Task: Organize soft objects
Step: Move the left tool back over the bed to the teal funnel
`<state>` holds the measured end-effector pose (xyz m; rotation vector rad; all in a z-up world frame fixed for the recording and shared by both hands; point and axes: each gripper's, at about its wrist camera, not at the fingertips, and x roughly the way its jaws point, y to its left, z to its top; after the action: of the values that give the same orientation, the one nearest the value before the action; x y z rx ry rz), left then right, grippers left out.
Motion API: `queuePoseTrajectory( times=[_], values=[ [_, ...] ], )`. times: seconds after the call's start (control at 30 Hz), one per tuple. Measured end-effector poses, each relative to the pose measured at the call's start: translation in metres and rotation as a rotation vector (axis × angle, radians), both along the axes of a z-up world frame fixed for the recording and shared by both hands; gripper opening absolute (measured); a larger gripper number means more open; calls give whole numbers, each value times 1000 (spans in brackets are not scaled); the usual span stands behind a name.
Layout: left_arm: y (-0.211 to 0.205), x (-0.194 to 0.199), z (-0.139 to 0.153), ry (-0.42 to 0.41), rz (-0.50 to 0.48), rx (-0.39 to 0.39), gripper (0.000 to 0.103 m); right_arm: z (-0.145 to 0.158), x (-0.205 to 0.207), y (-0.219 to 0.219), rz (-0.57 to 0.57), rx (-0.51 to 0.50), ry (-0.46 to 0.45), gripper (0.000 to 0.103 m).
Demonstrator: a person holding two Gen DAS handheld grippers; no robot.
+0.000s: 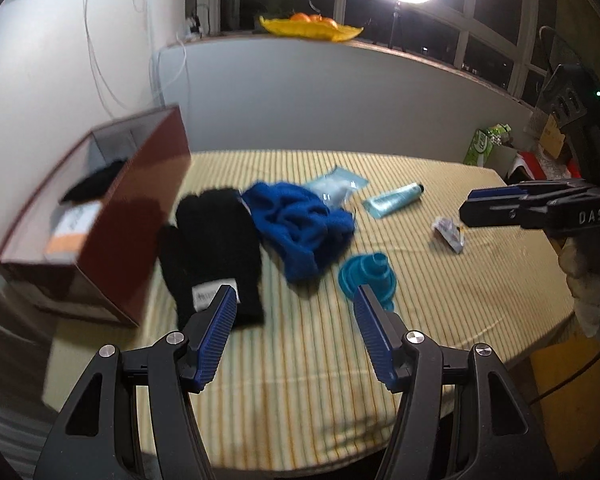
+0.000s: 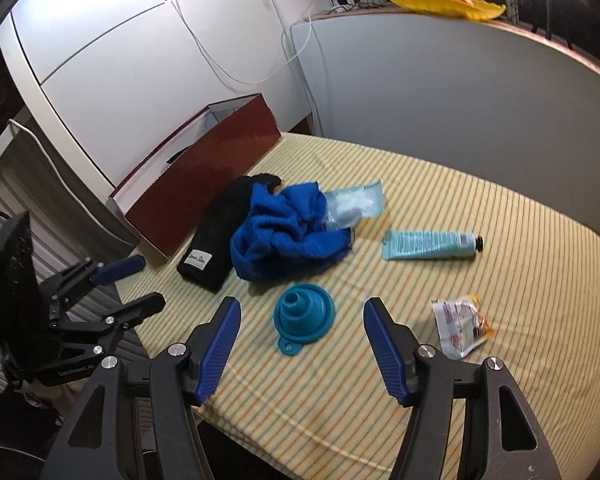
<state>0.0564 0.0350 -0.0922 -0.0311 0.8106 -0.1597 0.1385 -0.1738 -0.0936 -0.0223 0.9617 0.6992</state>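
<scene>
Both grippers, left point(image 1: 296, 300) and right point(image 2: 300, 312), hover spread and empty above the striped table point(image 2: 460, 200), where black glove point(image 1: 210, 248) and blue cloth point(image 1: 300, 220) lie touching, right of the box point(image 1: 140, 208).

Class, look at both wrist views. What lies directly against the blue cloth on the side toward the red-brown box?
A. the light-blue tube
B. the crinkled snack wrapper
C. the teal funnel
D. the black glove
D: the black glove lies flat between the blue cloth and the red-brown box, its edge tucked under the cloth; the funnel, tube and wrapper all lie on the cloth's other sides.
</scene>
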Motion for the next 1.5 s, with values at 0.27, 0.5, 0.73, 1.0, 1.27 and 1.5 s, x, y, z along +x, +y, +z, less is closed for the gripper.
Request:
queuePoseTrajectory(
  times=[0.27,0.5,0.73,1.0,1.27,1.5],
  values=[
    [-11,-1,-27,62,-30,-73,60,-20,10,-11,2,55,93,60],
    [-21,5,-40,94,-33,-155,60,-17,16,-28,-44,81,87,60],
    [-42,21,-48,117,-54,-159,60,-25,26,-54,-122,12,54,60],
    [-54,44,-59,144,-14,-161,60,-54,41,-63,-141,-128,-1,60],
    [-74,62,-70,165,35,-134,61,-71,59,-65,-135,-162,-12,61],
    [-83,73,-77,166,76,-94,61,-87,69,-60,-103,-207,5,62]
  ],
)
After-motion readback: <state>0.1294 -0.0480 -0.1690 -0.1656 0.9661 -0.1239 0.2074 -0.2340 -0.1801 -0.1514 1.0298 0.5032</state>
